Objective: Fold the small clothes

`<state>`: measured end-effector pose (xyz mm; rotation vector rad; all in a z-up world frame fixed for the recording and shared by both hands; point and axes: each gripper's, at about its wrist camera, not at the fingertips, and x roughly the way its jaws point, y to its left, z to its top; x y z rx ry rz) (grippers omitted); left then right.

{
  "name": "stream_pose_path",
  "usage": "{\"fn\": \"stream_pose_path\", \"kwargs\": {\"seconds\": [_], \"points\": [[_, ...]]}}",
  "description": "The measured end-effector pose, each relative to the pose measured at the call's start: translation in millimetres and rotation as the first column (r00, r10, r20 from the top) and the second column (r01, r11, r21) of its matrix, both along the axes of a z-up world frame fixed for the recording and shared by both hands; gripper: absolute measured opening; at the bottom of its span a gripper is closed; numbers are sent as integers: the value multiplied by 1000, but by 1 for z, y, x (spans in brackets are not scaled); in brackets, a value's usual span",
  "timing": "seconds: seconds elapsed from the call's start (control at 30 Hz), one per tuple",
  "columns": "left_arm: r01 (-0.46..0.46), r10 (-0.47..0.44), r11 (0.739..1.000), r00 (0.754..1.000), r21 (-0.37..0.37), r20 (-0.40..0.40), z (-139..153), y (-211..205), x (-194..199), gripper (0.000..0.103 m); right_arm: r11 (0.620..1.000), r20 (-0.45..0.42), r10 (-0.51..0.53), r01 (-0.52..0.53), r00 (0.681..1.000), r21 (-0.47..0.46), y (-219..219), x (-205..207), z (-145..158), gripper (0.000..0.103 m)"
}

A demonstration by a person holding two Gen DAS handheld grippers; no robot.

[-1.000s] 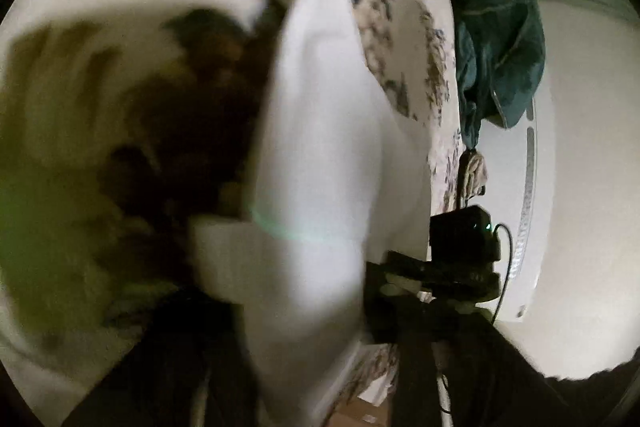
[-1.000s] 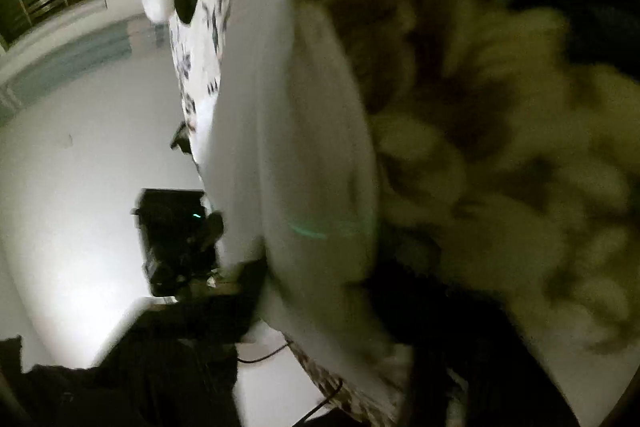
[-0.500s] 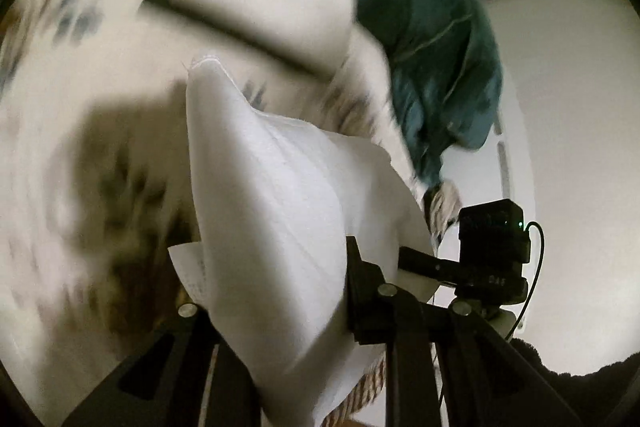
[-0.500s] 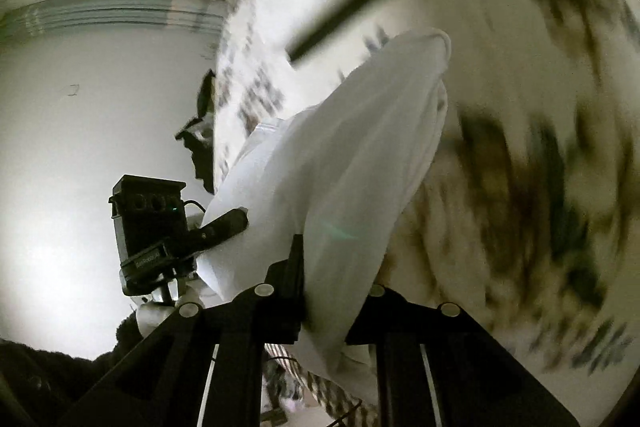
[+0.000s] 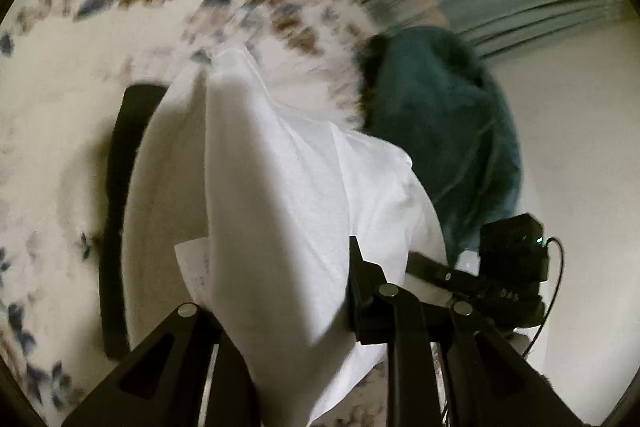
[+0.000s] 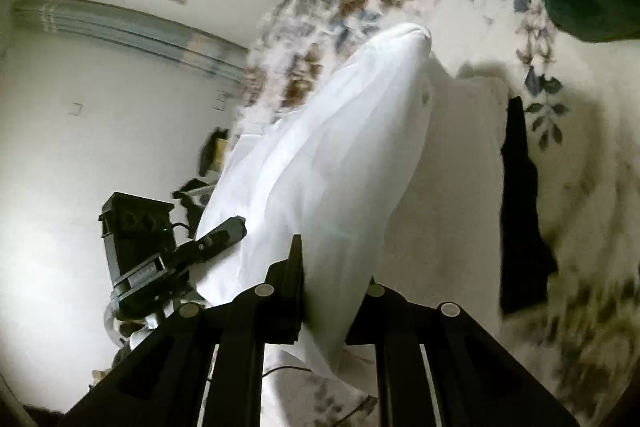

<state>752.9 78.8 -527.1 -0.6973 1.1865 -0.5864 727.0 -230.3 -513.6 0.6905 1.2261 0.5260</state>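
Left gripper (image 5: 276, 311) and right gripper (image 6: 334, 301) are both clamping down on folds of the white garment (image 5: 280, 195), jaws pinching it between them, each gripper showing at the edge of the other's wrist view.

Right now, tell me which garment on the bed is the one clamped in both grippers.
The white garment: the left gripper and right gripper both pinch it. The teal garment and black garment lie untouched on the floral bedspread.

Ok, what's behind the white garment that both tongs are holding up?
Behind the white garment: the floral bedspread, a black strip and a teal garment to its right. Whatever lies directly behind the cloth is covered.
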Motion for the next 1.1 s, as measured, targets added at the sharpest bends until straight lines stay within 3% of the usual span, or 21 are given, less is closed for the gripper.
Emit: {"fn": "stream_pose_path", "kwargs": {"seconds": [0.1,0.17,0.2,0.23,0.27,0.3,0.37,0.4,0.43,0.47,0.57,0.67,0.77,0.9,1.1], "points": [[-32,30,999,995,-20,-94,-41,5,-3,21,994,-36,58,-61,998,-88,4,12,-32,14],[-54,52,998,994,-18,-92,-45,9,-11,32,991,-35,73,-76,997,-109,3,8,-37,18],[-55,57,998,996,24,-68,-40,7,-15,35,987,-30,70,-74,997,-140,2,7,-35,26],[-54,58,993,998,107,-36,-31,4,-20,40,979,-23,52,-56,998,-194,1,5,-30,44],[-53,54,979,999,196,-1,-20,-1,-25,44,968,-8,36,-36,999,-248,2,3,-24,50],[-56,51,961,998,270,26,-12,-6,-28,49,950,0,26,-25,1000,-310,5,-1,-18,55],[-64,29,892,996,448,84,6,-21,-38,86,870,18,-3,12,1000,-492,16,-11,-9,78],[-72,24,860,995,504,101,10,-25,-43,94,829,40,-3,25,999,-559,22,-20,-3,81],[-82,19,826,993,558,119,14,-28,-48,101,769,59,-4,41,998,-638,30,-29,2,92],[-89,14,798,991,596,130,16,-31,-53,101,726,66,-7,50,998,-686,35,-35,5,103],[-95,10,751,991,654,132,20,-36,-62,101,643,78,-53,94,996,-760,48,-55,12,103],[-93,-3,712,991,696,135,31,-40,-73,101,588,127,-96,159,987,-793,48,-76,37,103],[-114,-10,672,987,732,163,57,-43,-87,101,569,155,-119,196,981,-799,41,-105,67,103],[-138,-4,675,982,725,191,101,-45,-115,101,552,199,-129,237,971,-800,46,-135,114,103],[-185,-4,670,967,719,253,183,-42,-175,101,503,296,-105,308,949,-808,58,-205,214,103]]}}
